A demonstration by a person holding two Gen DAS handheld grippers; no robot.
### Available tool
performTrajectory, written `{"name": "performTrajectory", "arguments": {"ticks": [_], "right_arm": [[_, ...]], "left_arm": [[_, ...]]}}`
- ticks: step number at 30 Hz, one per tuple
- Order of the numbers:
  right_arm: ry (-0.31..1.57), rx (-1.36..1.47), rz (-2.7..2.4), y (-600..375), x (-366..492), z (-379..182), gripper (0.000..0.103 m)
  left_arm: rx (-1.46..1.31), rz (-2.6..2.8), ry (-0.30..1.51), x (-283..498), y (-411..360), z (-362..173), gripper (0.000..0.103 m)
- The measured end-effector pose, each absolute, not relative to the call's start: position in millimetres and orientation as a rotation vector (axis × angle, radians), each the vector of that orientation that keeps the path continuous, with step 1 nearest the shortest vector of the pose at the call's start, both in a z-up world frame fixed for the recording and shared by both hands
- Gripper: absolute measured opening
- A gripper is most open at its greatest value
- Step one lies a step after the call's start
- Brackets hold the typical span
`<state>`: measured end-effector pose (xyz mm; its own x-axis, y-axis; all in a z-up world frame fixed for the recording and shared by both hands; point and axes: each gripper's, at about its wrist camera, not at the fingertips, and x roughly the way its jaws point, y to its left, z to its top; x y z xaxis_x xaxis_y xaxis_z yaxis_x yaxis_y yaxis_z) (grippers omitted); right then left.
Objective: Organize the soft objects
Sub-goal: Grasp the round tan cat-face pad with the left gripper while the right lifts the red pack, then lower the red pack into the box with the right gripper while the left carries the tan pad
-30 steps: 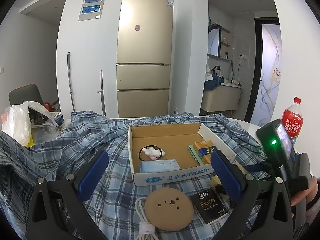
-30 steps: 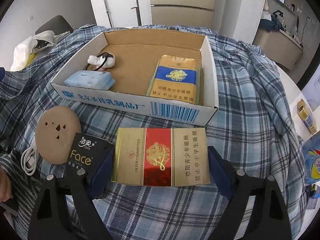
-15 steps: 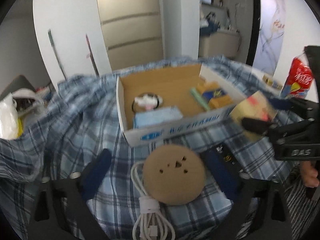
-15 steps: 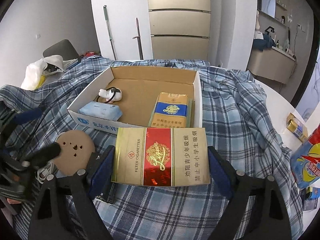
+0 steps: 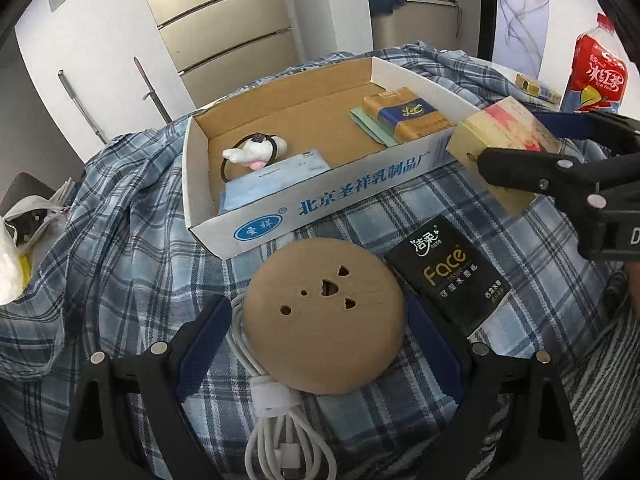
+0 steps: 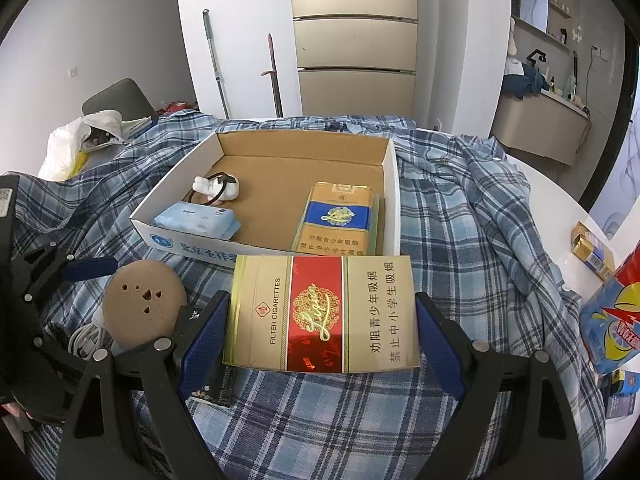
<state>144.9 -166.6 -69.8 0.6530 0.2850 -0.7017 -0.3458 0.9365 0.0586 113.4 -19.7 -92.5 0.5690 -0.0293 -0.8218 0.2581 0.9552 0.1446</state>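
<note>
Right claw [image 6: 322, 320] clenched on cigarette pack [image 6: 320, 312]; left claw [image 5: 316, 330] released around brown disc [image 5: 324, 316]

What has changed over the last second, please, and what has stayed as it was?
The left gripper has dipped and closed in on the round tan pad, which now sits between its open fingers. The right gripper has lifted the red-and-gold cigarette pack off the plaid cloth toward the cardboard box, still clamped on it. The box contents, black tissue pack and white cable stayed put.
</note>
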Motion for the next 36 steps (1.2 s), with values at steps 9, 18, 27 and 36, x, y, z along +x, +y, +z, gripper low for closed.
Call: {"name": "performTrajectory", "arguments": {"ticks": [9, 18, 27, 36], "right_arm": [[0.783, -0.088, 0.360, -167, 144, -70, 0.088], [0.778, -0.089, 0.357, -166, 144, -70, 0.088], [0.738, -0.084, 0.374, -169, 139, -64, 0.088], [0.629, -0.094, 0.385, -169, 125, -50, 0.088]], "left_arm": [[0.195, -0.171, 1.010, 126, -9, -99, 0.092], [0.108, -0.179, 0.922, 117, 5, -83, 0.080], [-0.022, -0.189, 0.708, 97, 24, -50, 0.080], [-0.007, -0.194, 0.535, 76, 18, -26, 0.080]]}}
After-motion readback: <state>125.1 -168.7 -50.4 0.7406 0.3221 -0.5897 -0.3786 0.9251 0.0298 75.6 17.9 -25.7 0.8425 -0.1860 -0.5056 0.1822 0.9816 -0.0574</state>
